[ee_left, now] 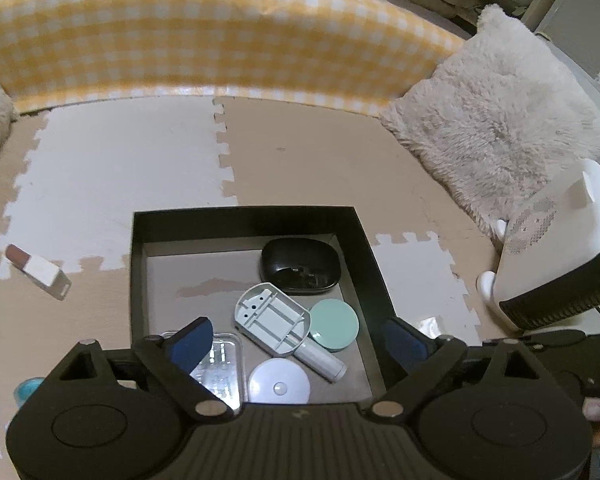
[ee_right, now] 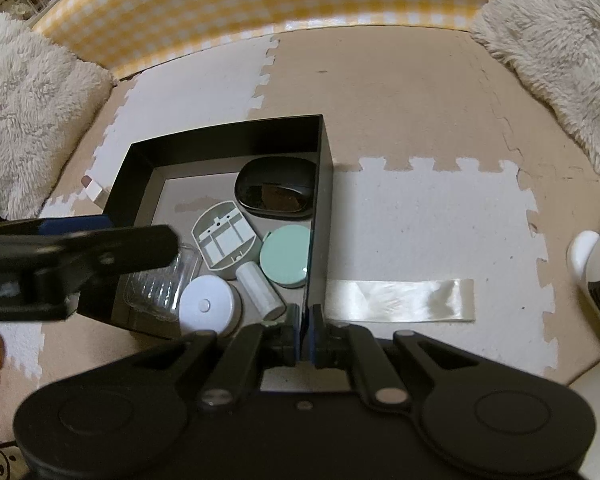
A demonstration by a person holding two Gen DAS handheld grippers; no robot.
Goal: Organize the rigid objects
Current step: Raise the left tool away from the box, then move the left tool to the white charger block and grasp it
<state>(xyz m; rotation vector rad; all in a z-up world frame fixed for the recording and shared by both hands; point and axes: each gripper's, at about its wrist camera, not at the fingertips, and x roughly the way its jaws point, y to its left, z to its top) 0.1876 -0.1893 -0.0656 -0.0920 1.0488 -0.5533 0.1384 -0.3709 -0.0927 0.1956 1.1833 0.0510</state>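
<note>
The black box (ee_left: 342,224) sits open-topped on the puzzle-piece foam floor mat (ee_left: 300,152), and it holds 5 rigid things on its grey bottom. At the far right inside lies a black computer mouse (ee_left: 300,266). Nearer, toward the middle, a grey plastic shell (ee_left: 272,314) lies hollow side up, showing its ribs. Just to its right, against the right wall, is a mint-green round case (ee_left: 334,324). A white cylinder (ee_left: 320,362) pokes out from under the near end of the grey shell. At the near edge rests a white round disc (ee_left: 278,386) with a small button in its middle, and left of it a clear plastic tray (ee_left: 220,364) in the near left corner.

The left gripper (ee_left: 296,344) hangs over the near part of the box with its blue-padded jaws spread wide and nothing between them. The right gripper (ee_right: 305,330) has its jaws pinched on the box's right wall at the near corner.

Outside the box, to its left on the mat, lies a small white-and-brown block (ee_left: 38,270). To its right, a strip of clear tape (ee_right: 400,296) is stuck flat on the mat.

No brand, label or readable writing shows on anything.
</note>
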